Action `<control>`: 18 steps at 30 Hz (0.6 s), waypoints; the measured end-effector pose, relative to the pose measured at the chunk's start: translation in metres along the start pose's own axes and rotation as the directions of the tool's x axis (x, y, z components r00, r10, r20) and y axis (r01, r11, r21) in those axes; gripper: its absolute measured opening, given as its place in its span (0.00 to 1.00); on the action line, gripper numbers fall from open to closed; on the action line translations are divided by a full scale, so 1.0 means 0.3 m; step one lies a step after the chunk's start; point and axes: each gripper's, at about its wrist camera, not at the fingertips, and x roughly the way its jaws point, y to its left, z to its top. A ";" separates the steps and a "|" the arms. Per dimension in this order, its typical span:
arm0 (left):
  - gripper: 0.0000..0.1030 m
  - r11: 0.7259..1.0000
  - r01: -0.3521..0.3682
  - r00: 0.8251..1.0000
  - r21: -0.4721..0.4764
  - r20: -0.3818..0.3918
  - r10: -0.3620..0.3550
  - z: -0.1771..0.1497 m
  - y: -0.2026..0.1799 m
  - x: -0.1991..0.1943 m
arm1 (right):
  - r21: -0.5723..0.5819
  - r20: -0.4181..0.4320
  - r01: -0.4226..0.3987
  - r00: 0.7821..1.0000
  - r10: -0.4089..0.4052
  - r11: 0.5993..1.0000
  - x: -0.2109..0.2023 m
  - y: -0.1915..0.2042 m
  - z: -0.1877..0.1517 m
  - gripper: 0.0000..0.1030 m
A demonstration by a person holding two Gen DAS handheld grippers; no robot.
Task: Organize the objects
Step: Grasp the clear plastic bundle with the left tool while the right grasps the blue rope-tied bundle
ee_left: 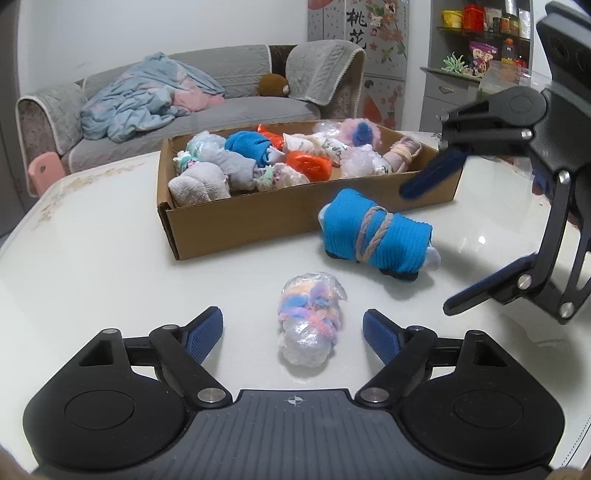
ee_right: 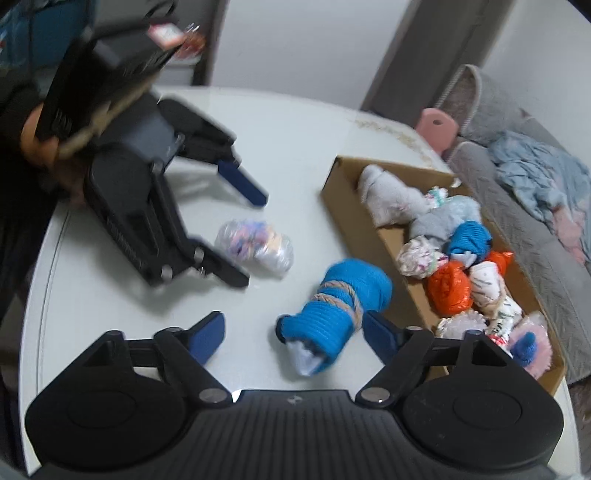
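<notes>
A plastic-wrapped bundle [ee_left: 310, 325] [ee_right: 258, 247] with pastel yarn lies on the white table [ee_left: 110, 258]. It sits between the fingers of my left gripper [ee_left: 293, 328] [ee_right: 249, 240], which is open with both pads clear of it. A blue sock roll [ee_left: 373, 230] [ee_right: 343, 299] tied with braided cord lies beside the cardboard box [ee_left: 258, 221] [ee_right: 391, 240]. My right gripper [ee_right: 293, 325] [ee_left: 428, 251] is open around it; the roll lies close to the right-hand finger, and the left-hand pad is well away. The box holds several wrapped bundles.
Behind the table stands a grey sofa [ee_left: 221, 107] with a crumpled blue blanket. A pink chair back [ee_left: 42, 170] shows at the table's far left edge. Shelves with jars [ee_left: 480, 22] stand at the back right. A person's hand [ee_right: 37, 140] holds the left gripper.
</notes>
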 end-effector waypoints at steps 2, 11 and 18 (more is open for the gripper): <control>0.87 1.000 -0.010 1.000 -0.005 -0.004 0.010 0.001 -0.001 0.004 | 0.104 0.003 0.024 1.000 -0.024 0.994 0.017 -0.020 0.015 1.00; 0.96 0.995 -0.082 0.996 -0.060 -0.024 0.081 -0.012 0.049 -0.010 | 0.436 -0.049 0.122 0.992 -0.112 0.892 0.115 -0.022 0.006 0.80; 1.00 0.992 -0.098 0.995 -0.074 -0.040 0.095 -0.005 0.050 -0.001 | 0.519 -0.078 0.168 0.986 -0.149 0.838 0.121 -0.054 -0.034 0.59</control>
